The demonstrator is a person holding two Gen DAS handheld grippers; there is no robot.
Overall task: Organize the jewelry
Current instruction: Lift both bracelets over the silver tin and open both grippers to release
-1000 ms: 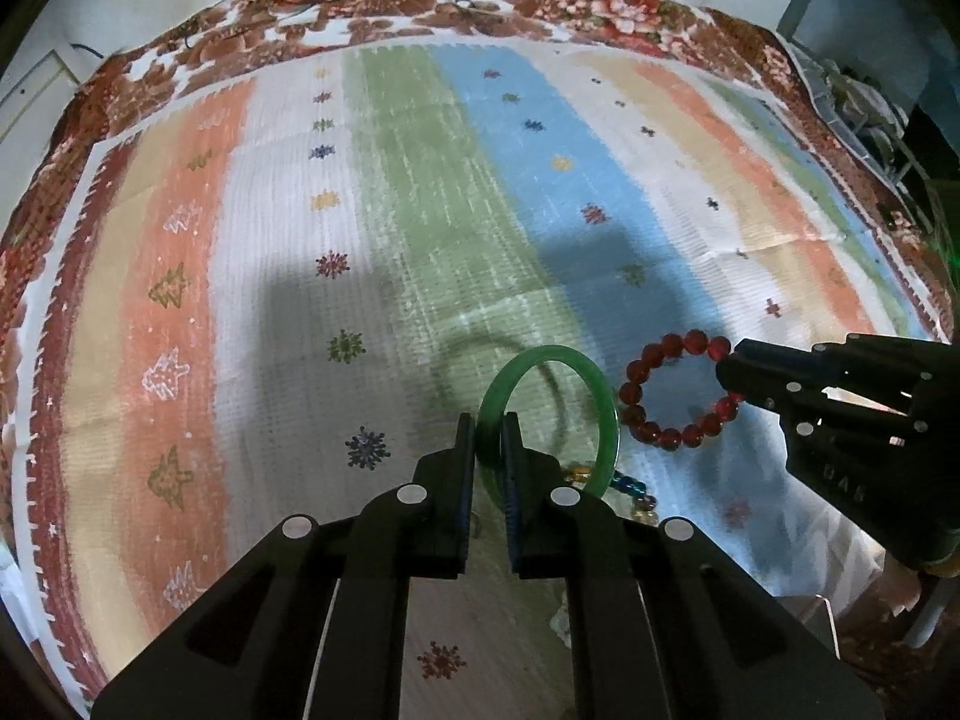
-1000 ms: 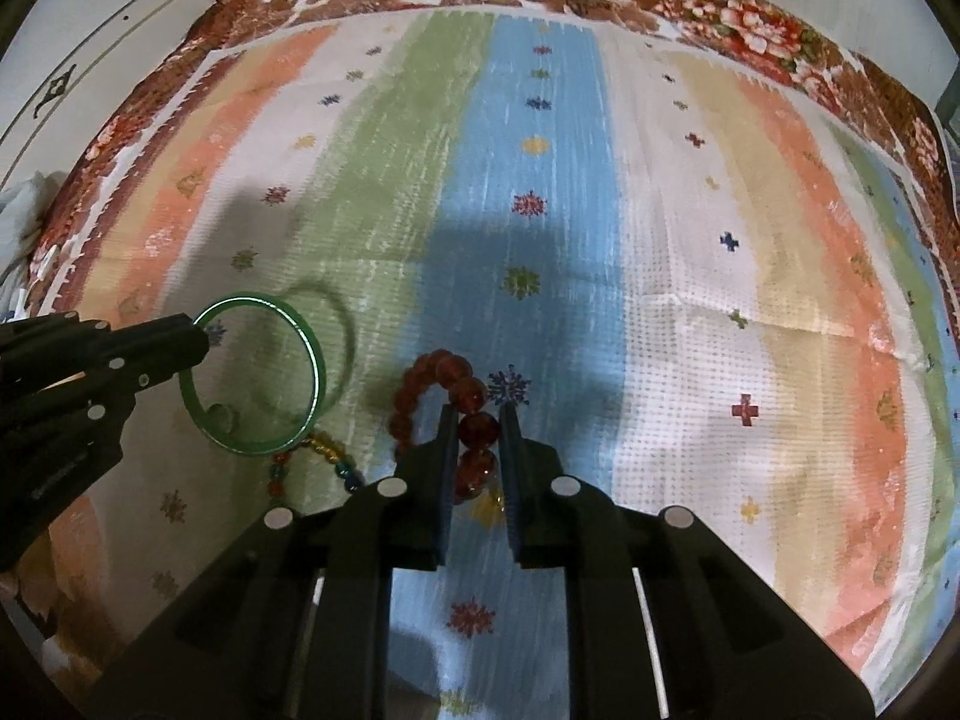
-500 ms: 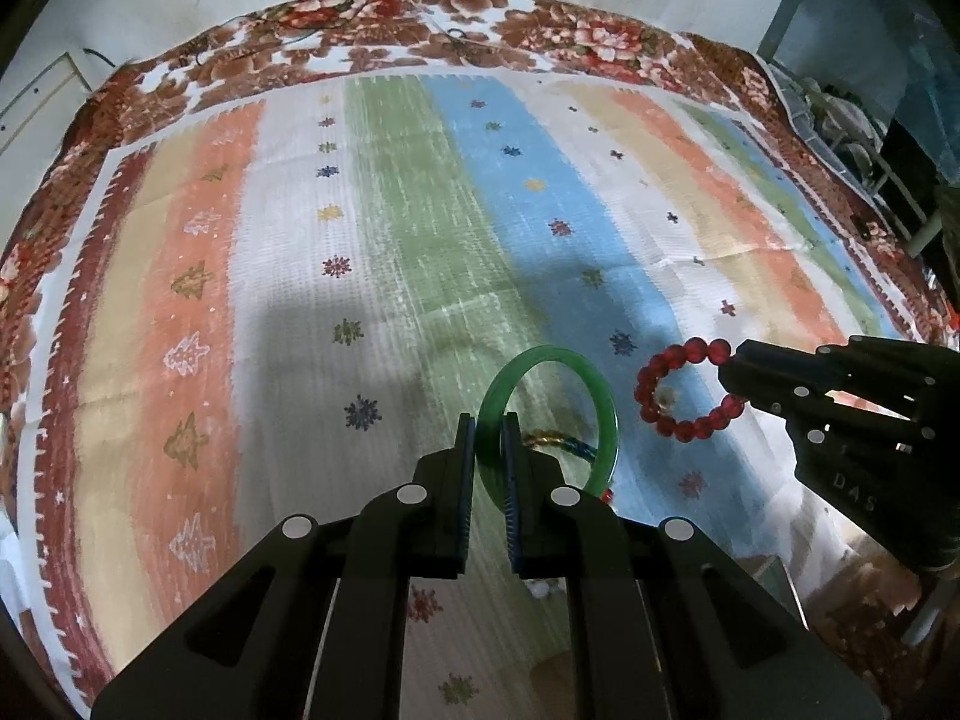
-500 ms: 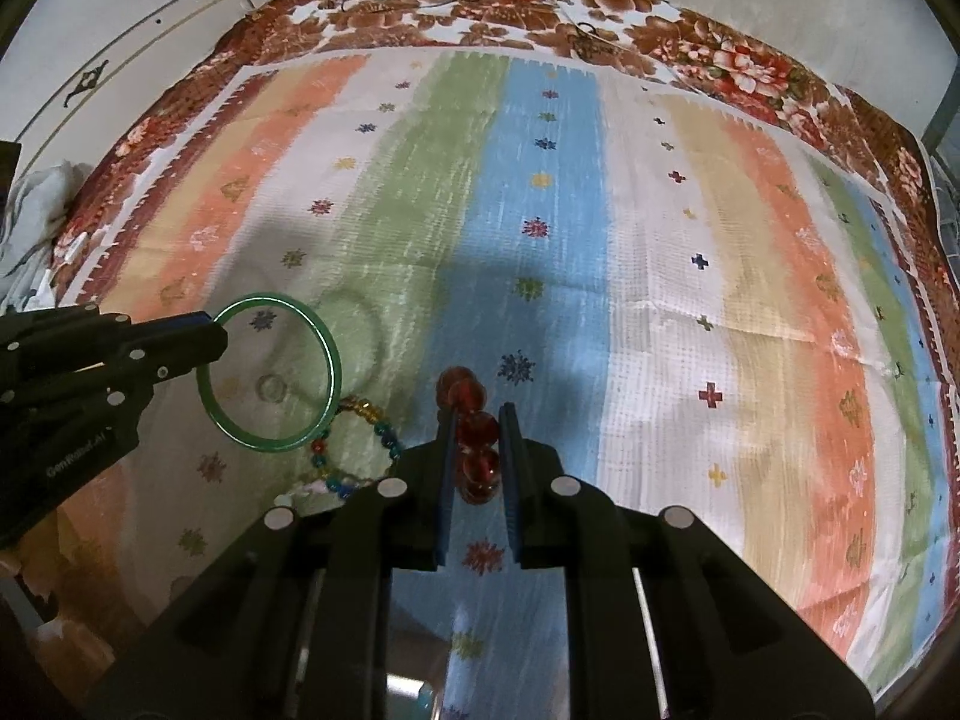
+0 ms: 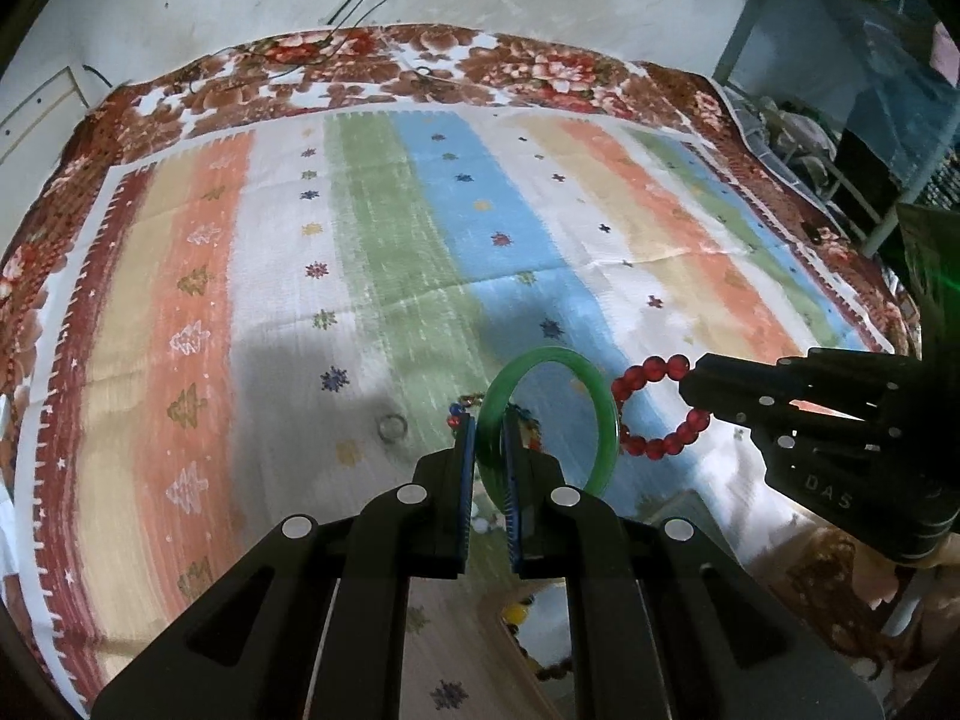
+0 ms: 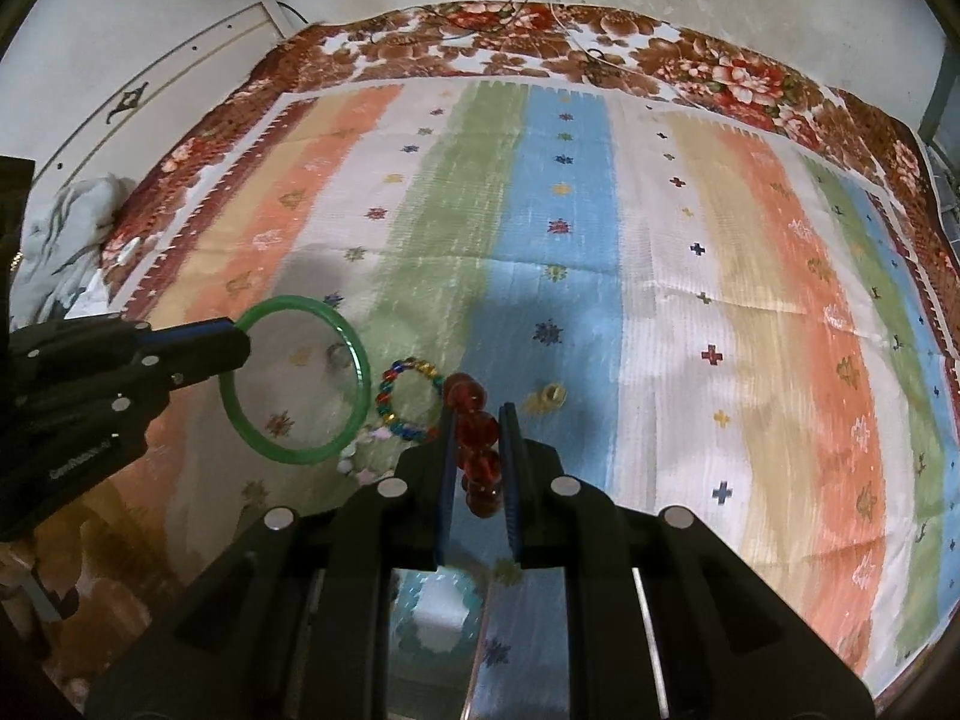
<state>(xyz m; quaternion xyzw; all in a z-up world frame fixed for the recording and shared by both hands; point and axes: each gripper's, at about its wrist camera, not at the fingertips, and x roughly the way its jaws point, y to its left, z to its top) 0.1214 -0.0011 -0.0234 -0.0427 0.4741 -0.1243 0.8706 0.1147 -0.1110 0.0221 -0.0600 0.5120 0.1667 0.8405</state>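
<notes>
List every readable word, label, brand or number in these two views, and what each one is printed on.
"DAS" – on the black body of the right gripper, seen from the left wrist view.
A short pale word on the body of the left gripper, seen from the right wrist view – too blurred to read.
The striped cloth shows only trees, stars and crosses; no lettering.
The green bangle and red bead bracelet carry no text.

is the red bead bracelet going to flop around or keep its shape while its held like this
Probably floppy: the red bead bracelet looks like separate round beads on a string, hanging from the right tool. The glossy beads may slip. The green bangle looks like one rigid ring.
</notes>
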